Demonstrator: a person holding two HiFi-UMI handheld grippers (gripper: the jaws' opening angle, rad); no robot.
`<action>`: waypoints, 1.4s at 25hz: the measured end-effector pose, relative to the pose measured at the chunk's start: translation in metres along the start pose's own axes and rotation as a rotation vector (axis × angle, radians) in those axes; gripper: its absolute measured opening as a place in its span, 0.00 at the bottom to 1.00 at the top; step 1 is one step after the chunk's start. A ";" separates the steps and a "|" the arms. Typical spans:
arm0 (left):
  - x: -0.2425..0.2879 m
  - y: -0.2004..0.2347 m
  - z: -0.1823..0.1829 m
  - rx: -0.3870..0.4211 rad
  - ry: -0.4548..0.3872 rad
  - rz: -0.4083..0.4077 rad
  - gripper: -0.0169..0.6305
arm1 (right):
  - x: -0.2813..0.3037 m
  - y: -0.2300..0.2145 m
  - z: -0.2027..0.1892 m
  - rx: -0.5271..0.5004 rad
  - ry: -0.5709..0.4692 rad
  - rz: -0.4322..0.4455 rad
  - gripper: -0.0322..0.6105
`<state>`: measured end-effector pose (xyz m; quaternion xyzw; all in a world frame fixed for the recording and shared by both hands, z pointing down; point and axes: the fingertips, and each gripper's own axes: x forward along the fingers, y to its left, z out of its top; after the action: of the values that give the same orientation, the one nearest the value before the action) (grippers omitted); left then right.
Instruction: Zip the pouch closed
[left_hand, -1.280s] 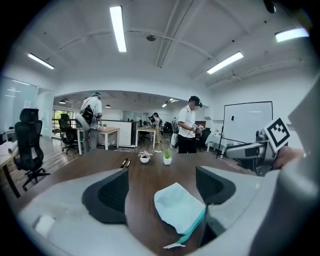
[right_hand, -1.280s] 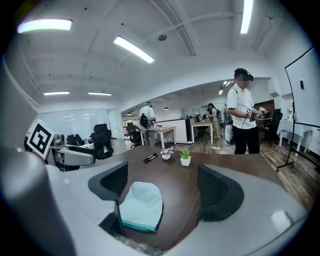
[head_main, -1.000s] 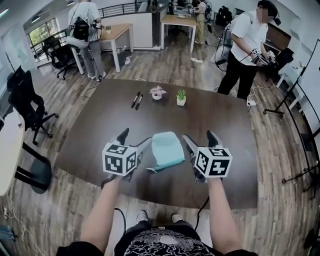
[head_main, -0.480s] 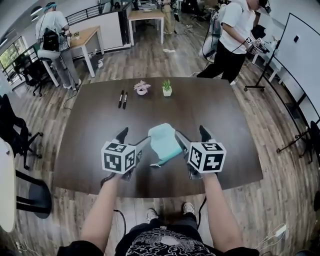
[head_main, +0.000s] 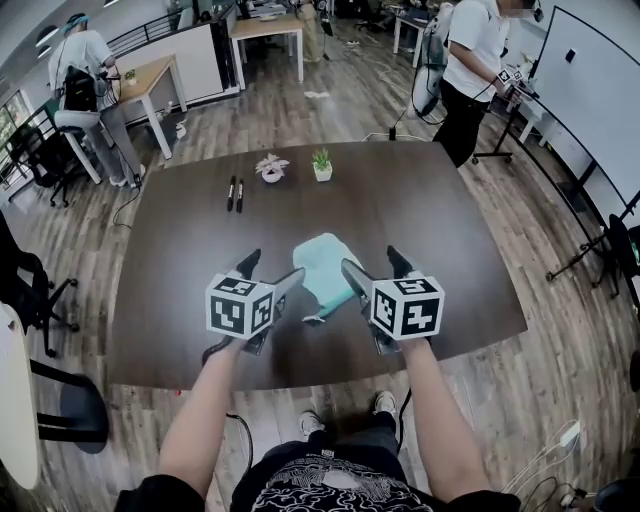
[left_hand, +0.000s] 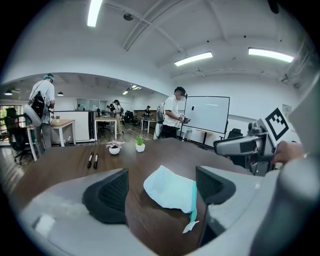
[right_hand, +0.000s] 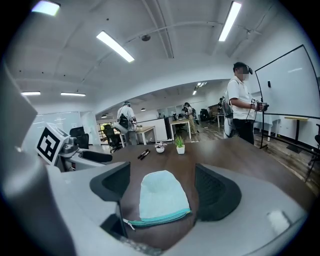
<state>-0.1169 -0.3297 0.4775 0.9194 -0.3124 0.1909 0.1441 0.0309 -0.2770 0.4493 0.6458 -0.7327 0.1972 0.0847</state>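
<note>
A light blue pouch (head_main: 322, 268) with a teal zipper lies flat on the dark table (head_main: 180, 260), between my two grippers. In the right gripper view the zipper (right_hand: 161, 218) runs along the pouch's near edge, its pull (right_hand: 127, 224) at the left end. The left gripper (head_main: 270, 275) stands open just left of the pouch (left_hand: 169, 190). On the pouch's other side the right gripper (head_main: 375, 268) is open too. Its jaws have just been closing a little, and its pads do not touch the pouch (right_hand: 161, 196) that shows between them.
Two black markers (head_main: 235, 193) and two small potted plants (head_main: 270, 168) (head_main: 322, 165) sit at the table's far side. The table's near edge (head_main: 300, 375) is close under my forearms. People stand beyond the table, among desks and chairs.
Both grippers have sunk toward the table. The right one has moved left, closer to the pouch. The pouch has not moved on the table.
</note>
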 end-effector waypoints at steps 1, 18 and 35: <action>0.002 0.000 -0.005 -0.002 0.010 -0.008 0.68 | 0.000 0.002 -0.004 -0.002 0.007 0.000 0.66; 0.029 -0.030 -0.091 0.094 0.240 -0.196 0.67 | 0.001 0.016 -0.075 0.020 0.121 0.003 0.59; 0.042 -0.055 -0.144 0.241 0.406 -0.374 0.41 | -0.008 0.015 -0.104 0.020 0.181 -0.013 0.56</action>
<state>-0.0890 -0.2544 0.6157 0.9145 -0.0777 0.3765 0.1261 0.0037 -0.2268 0.5383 0.6310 -0.7158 0.2614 0.1453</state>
